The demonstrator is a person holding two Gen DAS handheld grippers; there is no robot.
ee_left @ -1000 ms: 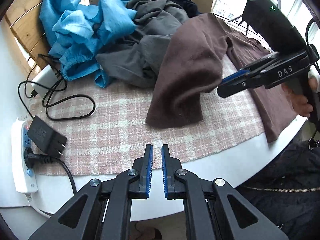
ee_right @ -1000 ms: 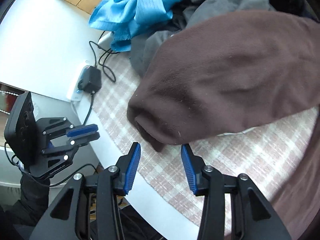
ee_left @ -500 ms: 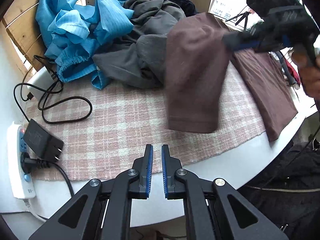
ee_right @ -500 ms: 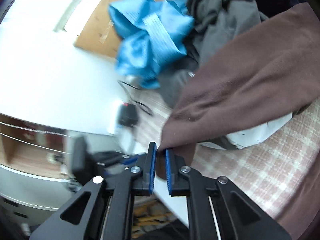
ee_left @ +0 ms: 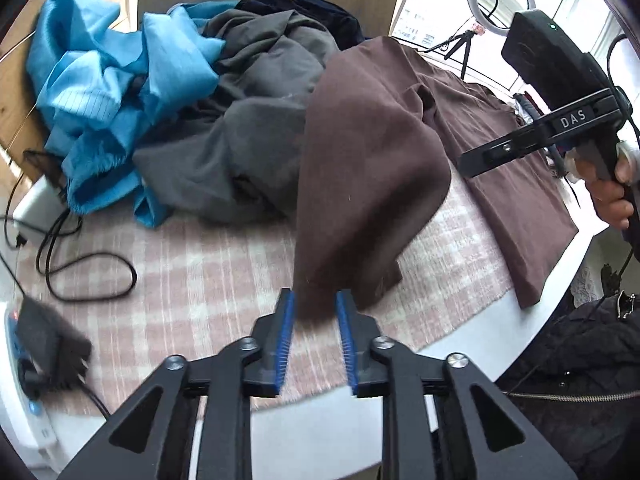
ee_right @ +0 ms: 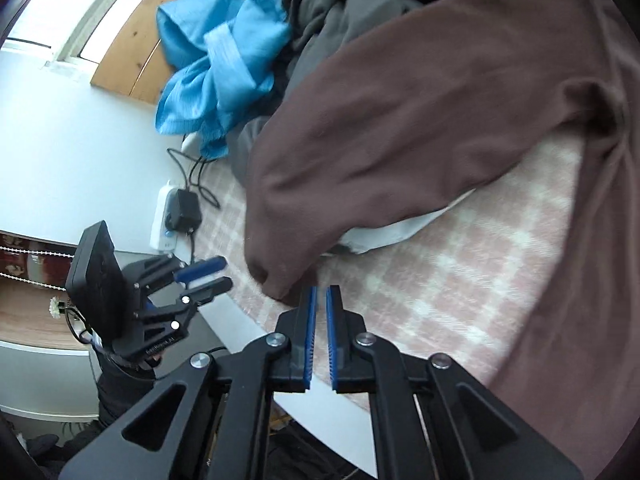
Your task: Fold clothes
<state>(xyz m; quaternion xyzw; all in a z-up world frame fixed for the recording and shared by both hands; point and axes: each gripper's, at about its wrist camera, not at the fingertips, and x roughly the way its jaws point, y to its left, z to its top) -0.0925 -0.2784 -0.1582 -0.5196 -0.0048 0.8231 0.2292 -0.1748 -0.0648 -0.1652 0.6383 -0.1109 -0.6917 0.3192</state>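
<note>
A brown garment (ee_left: pixel 368 168) lies over the pink plaid cloth (ee_left: pixel 200 280), one sleeve draped toward me. In the left wrist view the blurred sleeve end (ee_left: pixel 320 280) reaches between the fingertips of my left gripper (ee_left: pixel 315 294). Its jaws are opening and the pads do not press on the cloth. My right gripper (ee_right: pixel 321 290) is shut with nothing visible between its pads. The sleeve cuff (ee_right: pixel 276 280) lies just left of its tips. The right gripper (ee_left: pixel 464 168) hovers beside the sleeve's right edge. In the right wrist view the left gripper (ee_right: pixel 224 272) sits left of the cuff, jaws apart.
A crumpled blue garment (ee_left: pixel 120 100) and a grey one (ee_left: pixel 248 128) are piled at the back. A power strip with an adapter (ee_left: pixel 40 344) and a looped cable (ee_left: pixel 80 272) lie at the left. The round white table's edge (ee_left: pixel 460 360) runs close in front. A hand (ee_left: pixel 608 196) holds the right gripper.
The right gripper shut on the sleeve end, lifted it, then carried it toward the left gripper. The sleeve end now lies low by both grippers. The left jaws have parted.
</note>
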